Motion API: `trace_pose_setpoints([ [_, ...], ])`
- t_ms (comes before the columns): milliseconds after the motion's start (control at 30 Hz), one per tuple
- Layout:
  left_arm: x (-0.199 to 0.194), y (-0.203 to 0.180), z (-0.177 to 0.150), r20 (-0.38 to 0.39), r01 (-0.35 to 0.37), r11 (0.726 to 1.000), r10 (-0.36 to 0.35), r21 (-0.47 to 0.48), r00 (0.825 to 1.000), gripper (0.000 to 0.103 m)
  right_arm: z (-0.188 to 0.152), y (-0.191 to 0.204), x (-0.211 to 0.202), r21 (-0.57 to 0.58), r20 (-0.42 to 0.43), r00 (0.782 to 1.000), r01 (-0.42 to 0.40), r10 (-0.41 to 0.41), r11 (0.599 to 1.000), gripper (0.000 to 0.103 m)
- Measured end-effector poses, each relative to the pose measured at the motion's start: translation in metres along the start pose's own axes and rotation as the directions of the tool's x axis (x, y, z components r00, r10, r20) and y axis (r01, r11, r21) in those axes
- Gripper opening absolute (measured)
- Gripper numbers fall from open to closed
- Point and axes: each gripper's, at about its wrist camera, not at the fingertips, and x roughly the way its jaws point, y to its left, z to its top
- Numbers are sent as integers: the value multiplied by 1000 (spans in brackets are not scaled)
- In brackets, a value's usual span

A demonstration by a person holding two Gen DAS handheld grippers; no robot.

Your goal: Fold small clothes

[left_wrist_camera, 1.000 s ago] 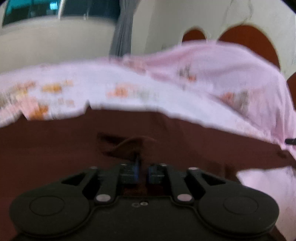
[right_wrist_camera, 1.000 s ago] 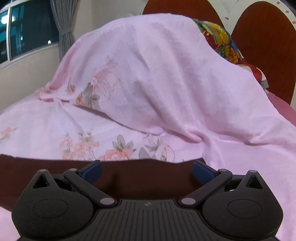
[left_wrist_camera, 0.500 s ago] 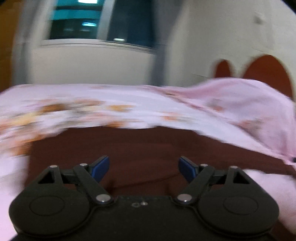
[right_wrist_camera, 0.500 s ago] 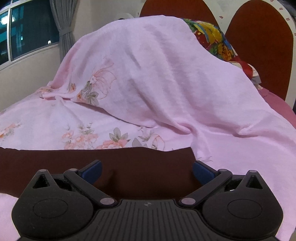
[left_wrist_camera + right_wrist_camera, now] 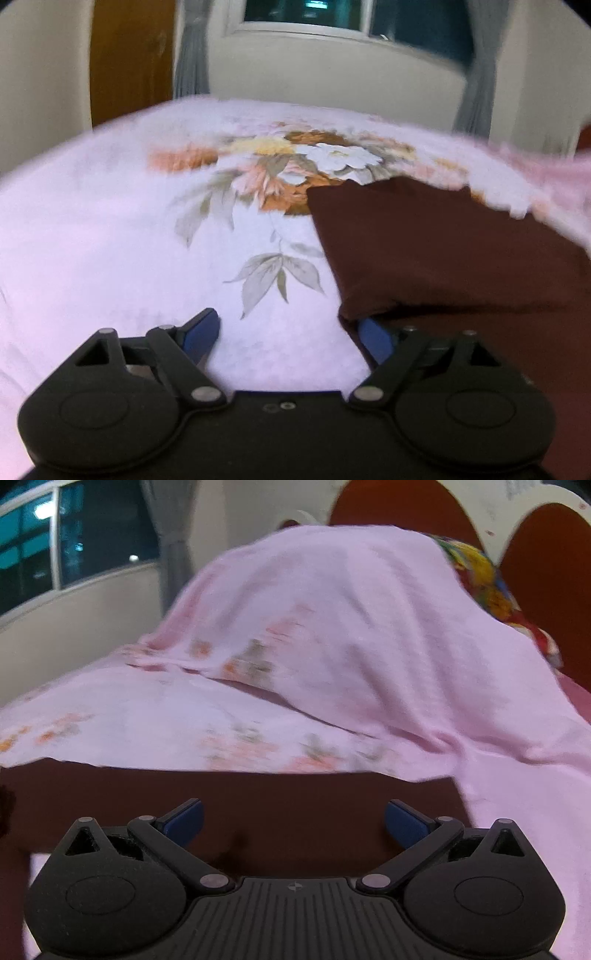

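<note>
Two sets of tongs, both spread wide, neither clamped on anything. Left tongs (image 5: pixel 286 334) over the bed, blue pads apart, only pale floral sheet (image 5: pixel 110 229) between them; right-hand pad just at the near corner of the dark brown garment (image 5: pixel 443 251), contact impossible to judge there. Garment lying flat on the sheet, off to the right in the left wrist view, its left edge running from near the printed bouquet down toward the tongs, an upper layer lying over a lower one at the near corner. Beyond the bed: cream wall, window (image 5: pixel 325 14) with grey curtains either side, wooden door panel at the far left.

Right tongs (image 5: pixel 293 825) likewise released, blue pads well apart above the same brown garment (image 5: pixel 258 797), which fills the space between and beneath them; whether the pads touch the cloth, unclear. Far edge of the garment straight across the sheet. Behind it, pink floral sheet draped over a tall mound (image 5: pixel 351 620), a bright multicoloured cloth (image 5: pixel 480 576) showing at its upper right, reddish-brown headboard (image 5: pixel 546 572) beyond. Picture somewhat blurred.
</note>
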Motion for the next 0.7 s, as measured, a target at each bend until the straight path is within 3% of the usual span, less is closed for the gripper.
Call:
trace_pose_setpoints([
  [133, -11, 4, 0, 3, 33, 998, -34, 56, 999, 82, 7, 33, 6, -19, 1, 998, -58, 58, 998, 103],
  [233, -13, 4, -1, 19, 88, 994, -90, 60, 996, 82, 13, 75, 8, -17, -2, 977, -212, 212, 977, 103],
  [367, -7, -3, -2, 17, 81, 994, -82, 67, 996, 82, 15, 154, 12, -82, 0, 921, -388, 389, 918, 100],
  [400, -8, -2, -2, 19, 82, 995, -83, 61, 996, 82, 14, 170, 14, -107, -11, 911, -411, 412, 905, 80],
  [467, -10, 0, -3, 19, 101, 993, -102, 54, 995, 82, 9, 201, 24, -123, -59, 882, -471, 468, 873, 59],
  [533, -11, 1, -4, 23, 115, 992, -117, 57, 993, 82, 1, 223, 35, -138, -107, 861, -508, 497, 850, 59],
  [600, -10, 1, -3, 30, 135, 989, -137, 64, 990, 82, -7, 233, 47, -94, -159, 824, -562, 545, 822, 60],
  [700, -2, -2, 0, 20, 95, 993, -96, 66, 995, 82, -20, 241, 67, -20, -245, 771, -610, 588, 792, 60],
])
